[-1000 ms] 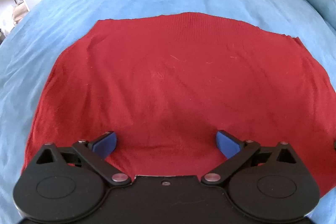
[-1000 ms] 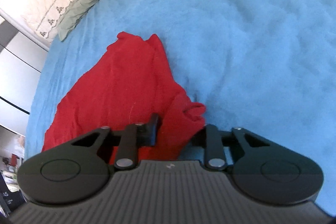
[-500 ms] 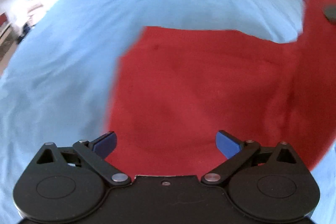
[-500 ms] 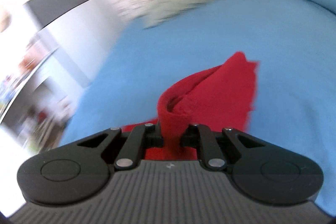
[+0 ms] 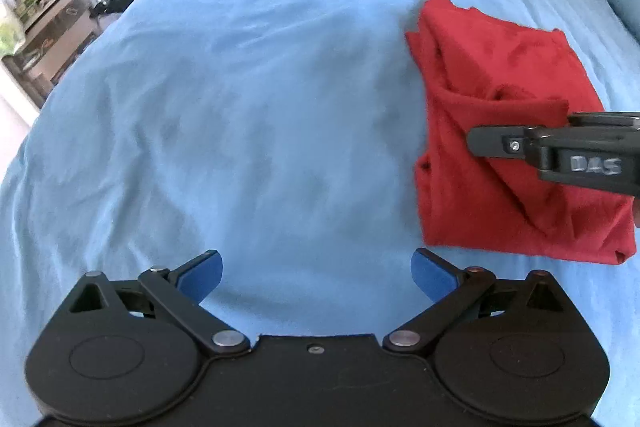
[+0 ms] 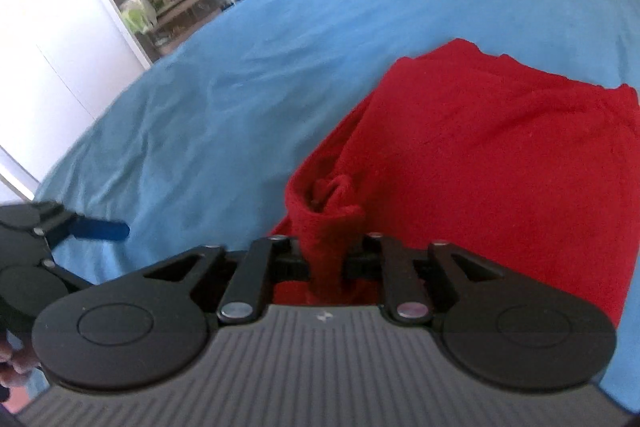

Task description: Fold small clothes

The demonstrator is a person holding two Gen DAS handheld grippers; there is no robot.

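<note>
Red knit garment (image 5: 500, 131) lies folded over on blue bed sheet (image 5: 240, 107), w/ one bunched edge between right gripper (image 6: 327, 259) fingers, now opening. Left gripper (image 5: 316, 273) fingers apart, empty. Prob. smoothing or another fold left.

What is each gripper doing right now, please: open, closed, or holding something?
Left gripper: open, empty, over the blue bedspread.
Right gripper: jaws opening, with a bunched fold of the red garment between them.
</note>
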